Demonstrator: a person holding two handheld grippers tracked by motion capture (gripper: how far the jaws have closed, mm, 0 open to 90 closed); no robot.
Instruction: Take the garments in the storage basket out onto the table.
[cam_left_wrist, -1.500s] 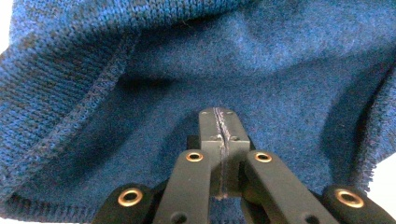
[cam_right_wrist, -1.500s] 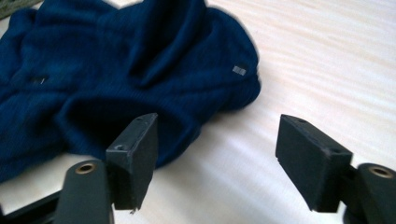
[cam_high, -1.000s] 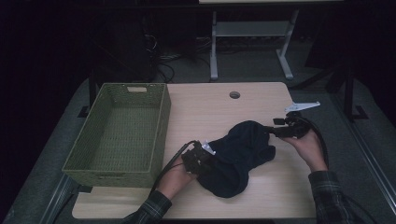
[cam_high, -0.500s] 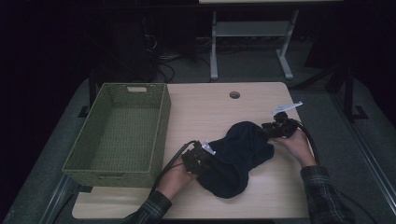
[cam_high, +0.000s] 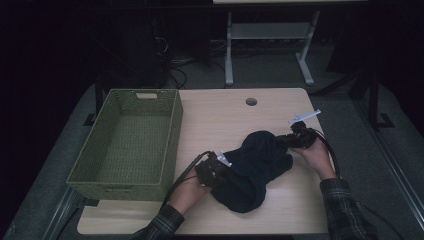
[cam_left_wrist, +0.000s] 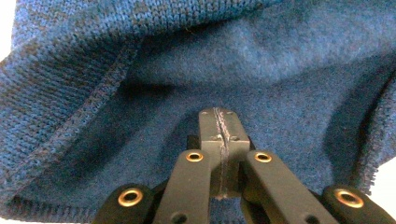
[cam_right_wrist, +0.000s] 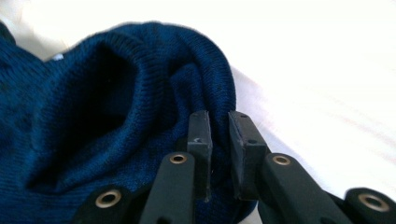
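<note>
- Two grippers work one dark blue knitted garment (cam_high: 255, 167), which lies bunched on the table (cam_high: 220, 120) at about 5 o'clock from the table's middle, well apart from the green woven basket (cam_high: 125, 140) at 9 o'clock.
- Left gripper (cam_left_wrist: 219, 135): jaws pressed together, apparently on a thin layer of knit at the garment's 8 o'clock edge; in the high view it sits at (cam_high: 212, 170).
- Right gripper (cam_right_wrist: 218, 126): its jaws have just been closing on a rolled fold at the garment's 2 o'clock edge. A narrow gap remains with cloth in it, and I cannot tell whether the pads press it yet.
- Risk, as I judge it: the right bite looks shallow, close to the fold's rim, so a lift could let the knit slip out and leave the whole weight on the left pinch.
- Another risk: the left jaws seem to hold only one layer, so the rest may sag and drag on the tabletop, or catch the basket rim if carried toward 9 o'clock.
</note>
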